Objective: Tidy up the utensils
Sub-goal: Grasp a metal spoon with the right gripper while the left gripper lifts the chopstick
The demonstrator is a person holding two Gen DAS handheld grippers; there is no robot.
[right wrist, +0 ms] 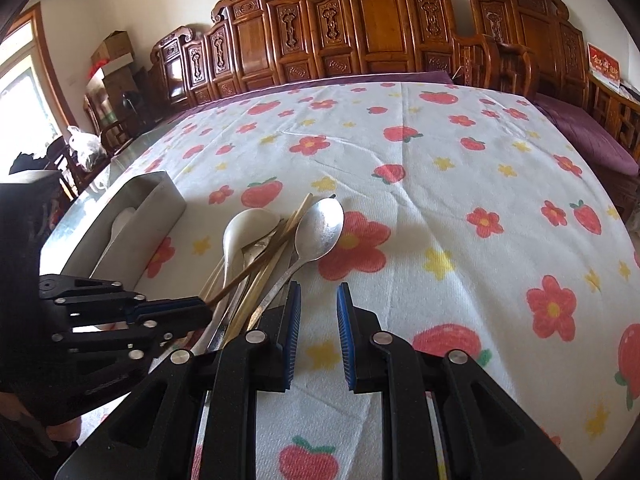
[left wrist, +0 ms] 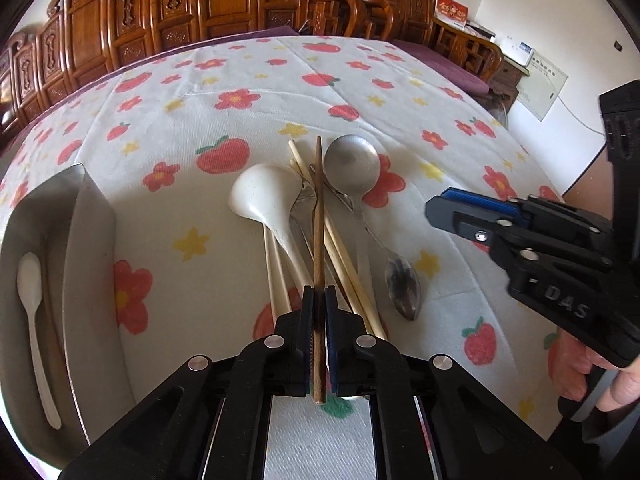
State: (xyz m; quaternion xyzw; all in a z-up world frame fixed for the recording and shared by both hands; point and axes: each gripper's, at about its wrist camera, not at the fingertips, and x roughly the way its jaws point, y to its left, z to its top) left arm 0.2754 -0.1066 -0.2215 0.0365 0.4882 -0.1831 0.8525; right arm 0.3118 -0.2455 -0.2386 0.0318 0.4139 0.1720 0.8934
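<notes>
My left gripper (left wrist: pixel 319 308) is shut on a dark brown chopstick (left wrist: pixel 318 216), held just above a pile of utensils on the flowered tablecloth. The pile holds a white ladle spoon (left wrist: pixel 266 196), a large metal spoon (left wrist: pixel 351 164), a small metal spoon (left wrist: pixel 403 288) and pale chopsticks (left wrist: pixel 340 256). My right gripper (right wrist: pixel 318 320) is open and empty, just right of the pile; it also shows in the left wrist view (left wrist: pixel 452 210). The left gripper shows in the right wrist view (right wrist: pixel 200 306), closed on the brown chopstick (right wrist: pixel 248 272).
A metal tray (left wrist: pixel 94 216) stands at the left with a small white spoon (left wrist: pixel 34 320) in it; it shows in the right wrist view (right wrist: pixel 160 200) too. Carved wooden furniture (right wrist: pixel 360 28) lines the far side of the table.
</notes>
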